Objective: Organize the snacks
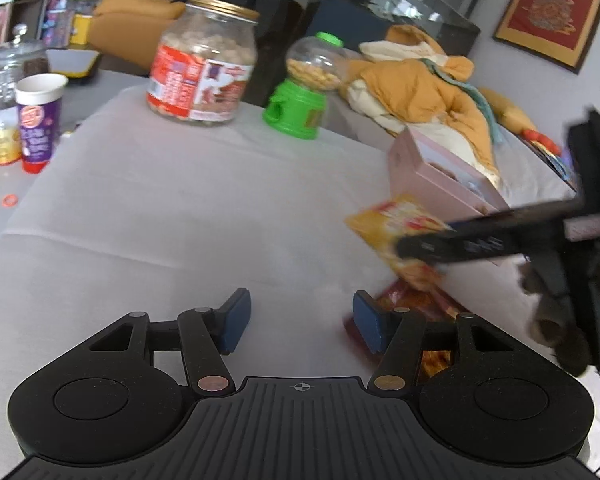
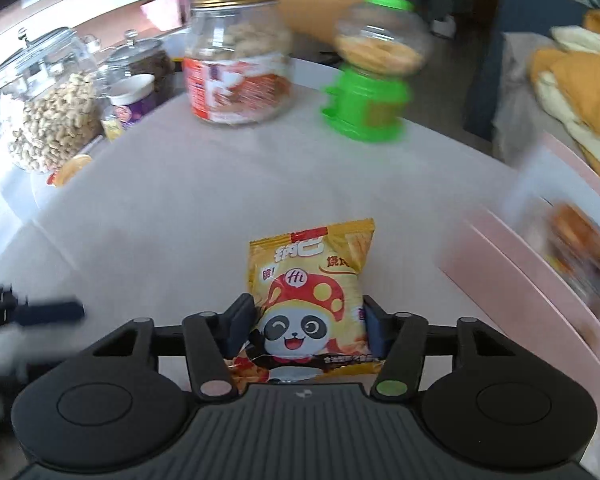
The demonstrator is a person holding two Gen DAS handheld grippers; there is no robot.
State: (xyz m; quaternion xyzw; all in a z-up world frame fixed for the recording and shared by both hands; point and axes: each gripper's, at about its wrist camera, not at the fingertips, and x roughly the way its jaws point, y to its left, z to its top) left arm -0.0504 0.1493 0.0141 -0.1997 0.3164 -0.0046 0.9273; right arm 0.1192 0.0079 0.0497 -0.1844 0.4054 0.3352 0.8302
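Snacks here centre on a yellow panda-print snack bag (image 2: 310, 300), which sits between the blue pads (image 2: 242, 330) of the right gripper (image 2: 308, 330); the jaws are drawn in against both sides of the bag's lower half and the foil crumples there, so the bag is gripped. It is over the white tablecloth (image 2: 180, 220), just left of a pink box (image 2: 512, 276) whose contents are blurred. From the left wrist view the same bag (image 1: 400, 226) shows under the right gripper's dark fingers (image 1: 460, 242), beside the pink box (image 1: 432, 176). A red snack packet (image 1: 416, 304) lies on the cloth partly behind the left gripper's right pad. The left gripper (image 1: 302, 320) stands fairly wide open with only bare cloth between its pads. Farther back stand a gold-lidded jar with a red label (image 2: 236, 60), a green candy dispenser (image 2: 370, 68), and a glass jar of nuts (image 2: 48, 108) at the left.
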